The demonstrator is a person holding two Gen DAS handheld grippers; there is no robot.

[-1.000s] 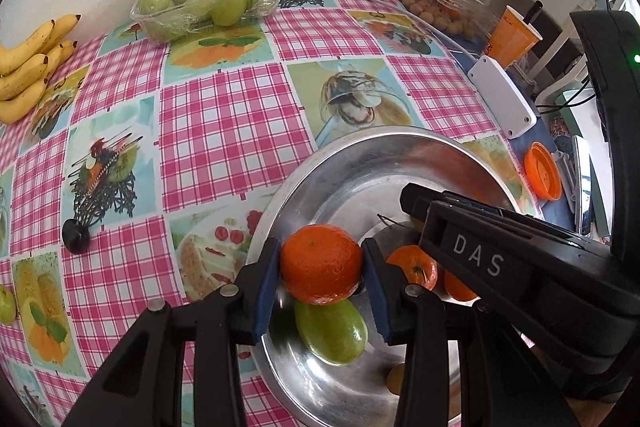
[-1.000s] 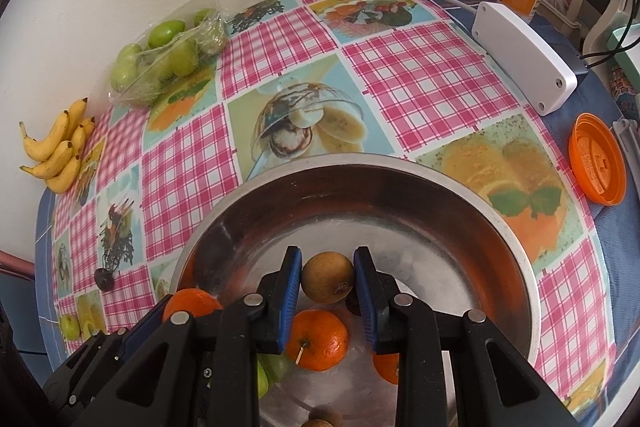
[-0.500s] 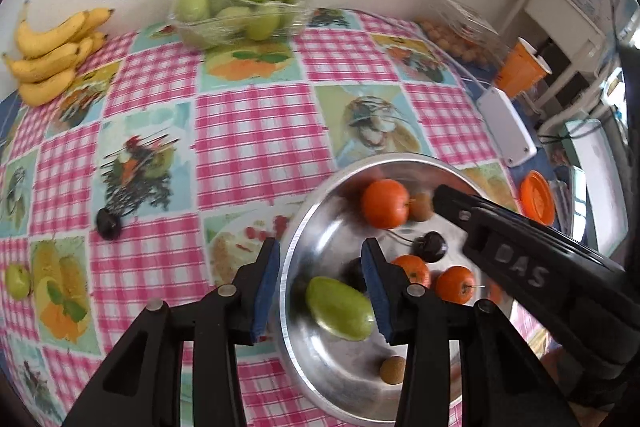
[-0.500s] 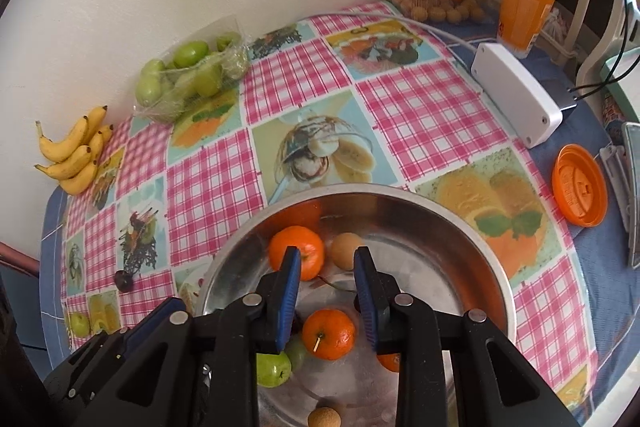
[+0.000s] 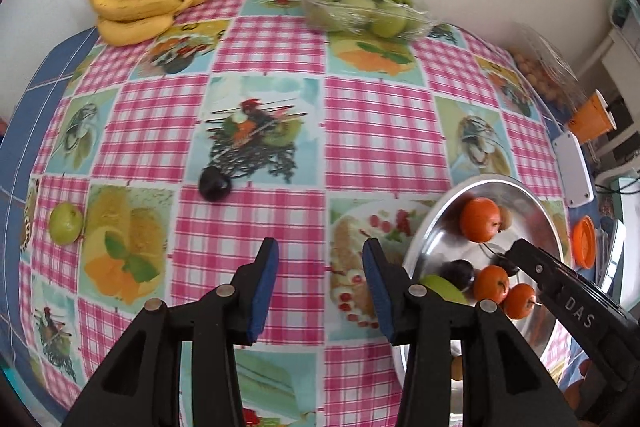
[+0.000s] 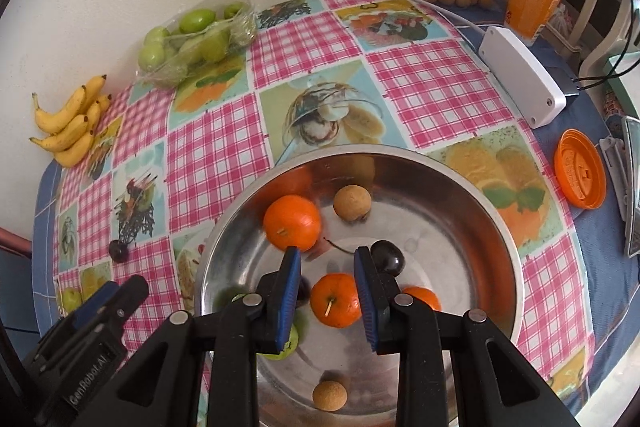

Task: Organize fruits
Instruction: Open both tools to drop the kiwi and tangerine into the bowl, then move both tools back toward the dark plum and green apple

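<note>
With both grippers empty and their jaws spread, the step in hand looks like fetching the next loose fruit for the steel bowl (image 6: 508, 251). The left gripper (image 5: 320, 283) hangs over the checked tablecloth (image 5: 376, 131) just outside the bowl's rim, pointing away from it; the right gripper (image 6: 326, 291) hovers above the bowl's middle, over an orange (image 6: 335, 300).

Already inside the bowl lie a larger orange (image 6: 292, 223), a third orange (image 6: 422, 297) partly hidden, two tan longans (image 6: 351, 203) (image 6: 329, 395), a dark cherry (image 6: 387, 258) and a green fruit (image 6: 286, 345) under the right gripper's finger.

Outside the bowl, a dark cherry (image 5: 215, 185) sits nearest, and a small green fruit (image 5: 66, 222) lies farther off by the cloth's edge. Bananas (image 5: 144, 3) and a tray of green fruit (image 5: 360, 7) rest against the wall, well away from the bowl.

To do this well, I would send the left gripper toward the loose cherry, come down straight over it, centre it between the pads and close gently, since a round, soft fruit will likely roll or bruise under a skewed squeeze. The right gripper should probably lift clear of the bowl.
</note>
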